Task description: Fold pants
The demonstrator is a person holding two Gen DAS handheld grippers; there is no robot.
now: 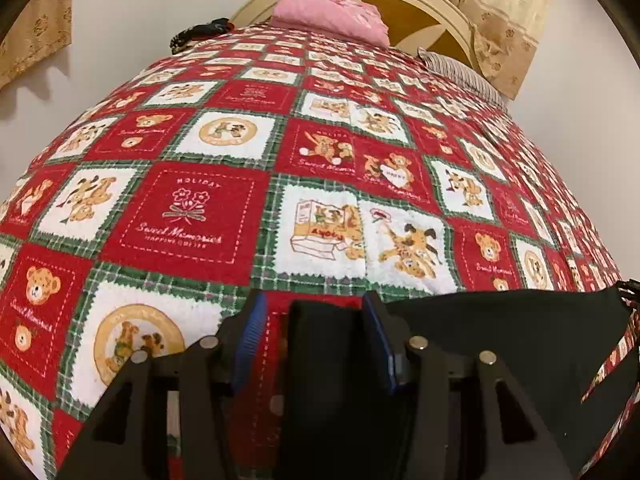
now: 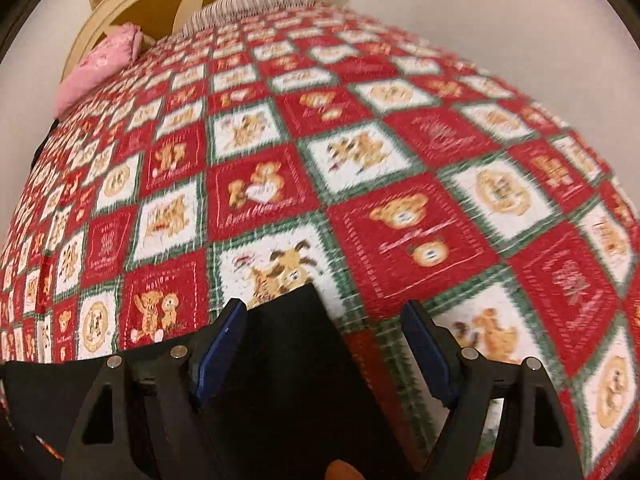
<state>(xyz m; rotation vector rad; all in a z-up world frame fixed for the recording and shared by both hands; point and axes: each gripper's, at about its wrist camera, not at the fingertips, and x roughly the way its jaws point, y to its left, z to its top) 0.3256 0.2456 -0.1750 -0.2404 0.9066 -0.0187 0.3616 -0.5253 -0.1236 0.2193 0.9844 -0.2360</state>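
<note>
The black pants (image 1: pixel 500 340) lie on a red, white and green teddy-bear blanket (image 1: pixel 192 208) near the front edge of the bed. In the left wrist view, my left gripper (image 1: pixel 314 303) stands partly open over one end of them. A strip of black cloth lies between its blue pads (image 1: pixel 250 340), and red blanket shows in the gap beside the left pad. In the right wrist view, a pointed corner of the pants (image 2: pixel 280 360) lies between the wide-open fingers of my right gripper (image 2: pixel 325 307), close to the left pad (image 2: pixel 222 352). That view is blurred.
A pink folded cloth (image 1: pixel 332 14) and a striped pillow (image 1: pixel 460 72) lie at the cream headboard (image 1: pixel 440 4). A small dark object (image 1: pixel 200 34) sits at the bed's far left corner. Beige curtains (image 1: pixel 508 20) hang behind. White walls flank the bed.
</note>
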